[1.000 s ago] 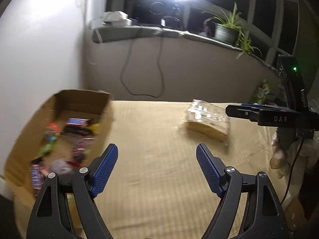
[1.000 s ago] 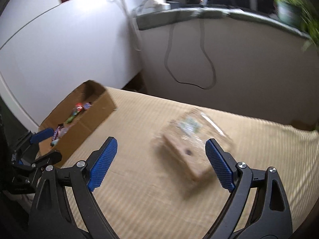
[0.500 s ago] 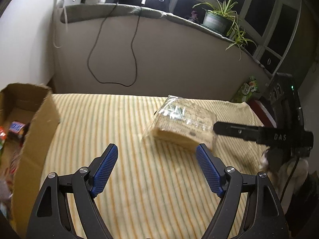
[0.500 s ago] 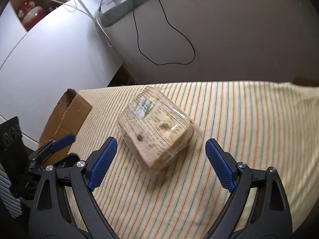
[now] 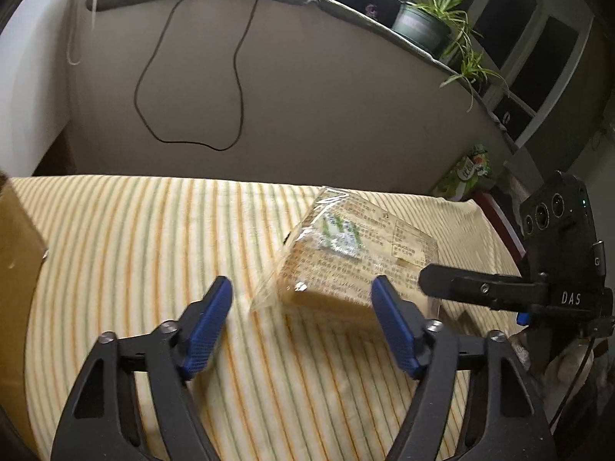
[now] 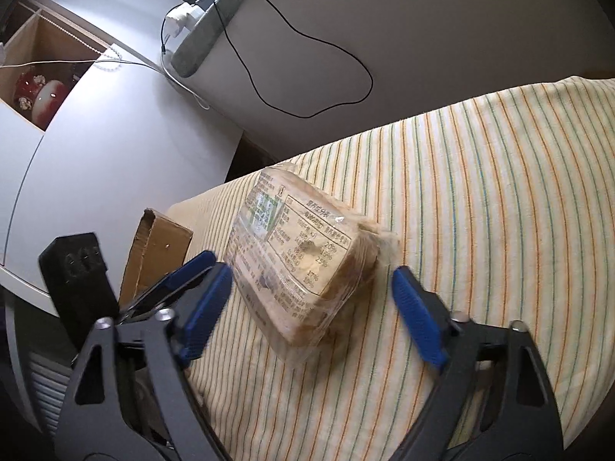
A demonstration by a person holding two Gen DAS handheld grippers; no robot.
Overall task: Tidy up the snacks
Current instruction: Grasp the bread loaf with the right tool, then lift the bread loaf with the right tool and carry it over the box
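Bare striped bed cover [image 5: 127, 238] is lying open between the cardboard box [image 5: 15, 269] and wrapped bread pack [image 5: 346, 265].

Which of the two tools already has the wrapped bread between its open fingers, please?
The right tool: the wrapped bread lies between its fingers. The left tool is open too, but beside the loaf.

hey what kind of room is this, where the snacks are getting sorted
Probably a room at home, perhaps a bedroom: a striped sheet covers the surface under the bread pack, a potted plant sits on the window ledge, and a cable hangs down the wall.
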